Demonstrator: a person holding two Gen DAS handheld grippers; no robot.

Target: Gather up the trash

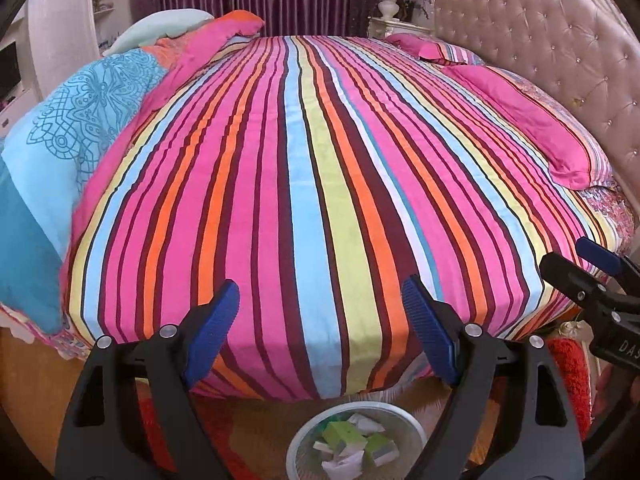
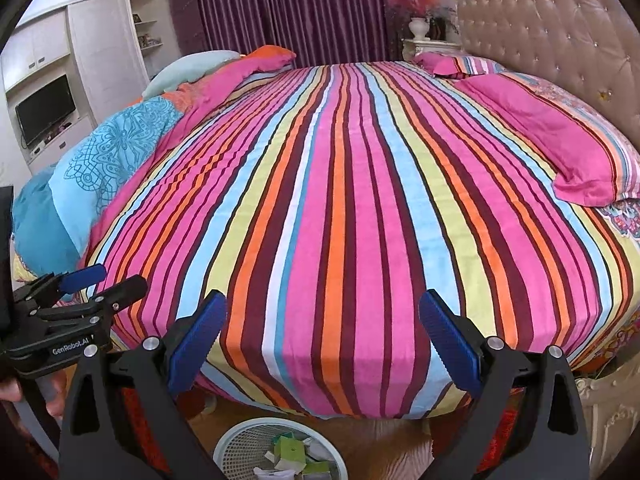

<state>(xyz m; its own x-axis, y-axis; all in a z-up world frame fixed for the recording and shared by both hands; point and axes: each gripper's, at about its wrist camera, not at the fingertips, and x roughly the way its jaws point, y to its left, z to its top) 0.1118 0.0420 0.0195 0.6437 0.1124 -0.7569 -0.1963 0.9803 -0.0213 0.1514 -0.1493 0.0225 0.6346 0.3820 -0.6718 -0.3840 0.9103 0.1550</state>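
Observation:
A white mesh waste bin (image 1: 360, 406) stands on the floor at the foot of the bed, with crumpled white and green paper trash (image 1: 352, 440) inside. It also shows low in the right wrist view as the bin (image 2: 236, 436) holding the trash (image 2: 292, 450). My left gripper (image 1: 320, 312) is open above the bin, over the bed's near edge, with nothing between its blue pads. My right gripper (image 2: 322, 304) is open and empty too. Each shows in the other's view: the right gripper (image 1: 564, 252) at the right edge, the left gripper (image 2: 122, 276) at the left edge. I see no loose trash on the striped sheet (image 1: 320, 160).
Pink pillows (image 1: 528, 128) lie by the tufted headboard (image 1: 552, 40) on the right. A folded blue duvet (image 1: 60, 128) sits along the bed's left side. Red rug (image 1: 568, 380) and wooden floor surround the bin. A TV cabinet (image 2: 44, 108) stands far left.

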